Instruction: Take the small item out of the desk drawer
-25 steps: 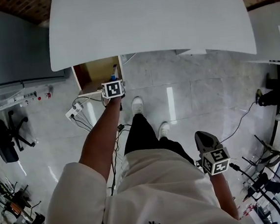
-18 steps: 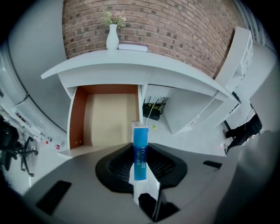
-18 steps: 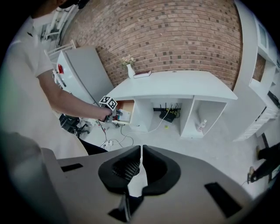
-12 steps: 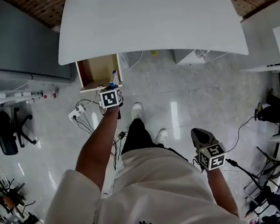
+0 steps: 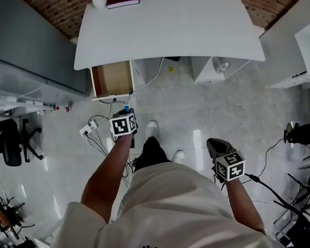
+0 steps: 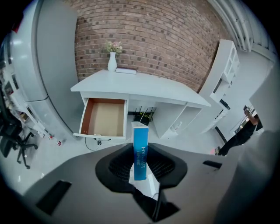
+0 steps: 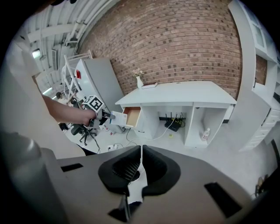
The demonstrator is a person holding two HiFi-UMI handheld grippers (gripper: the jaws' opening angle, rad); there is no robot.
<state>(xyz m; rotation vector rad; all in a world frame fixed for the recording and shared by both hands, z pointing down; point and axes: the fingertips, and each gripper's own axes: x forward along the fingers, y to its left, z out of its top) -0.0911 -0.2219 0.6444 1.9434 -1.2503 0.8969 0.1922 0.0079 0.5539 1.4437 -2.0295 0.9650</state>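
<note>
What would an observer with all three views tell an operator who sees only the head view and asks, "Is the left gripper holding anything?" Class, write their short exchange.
Observer: Yes. In the left gripper view, the left gripper is clamped on an upright blue box with white lettering.
Operator: Is anything left in the drawer?
Observer: The open drawer shows only its bare brown bottom in that view.
Operator: And the right gripper?
Observer: The right gripper has its jaws together with nothing between them.
</note>
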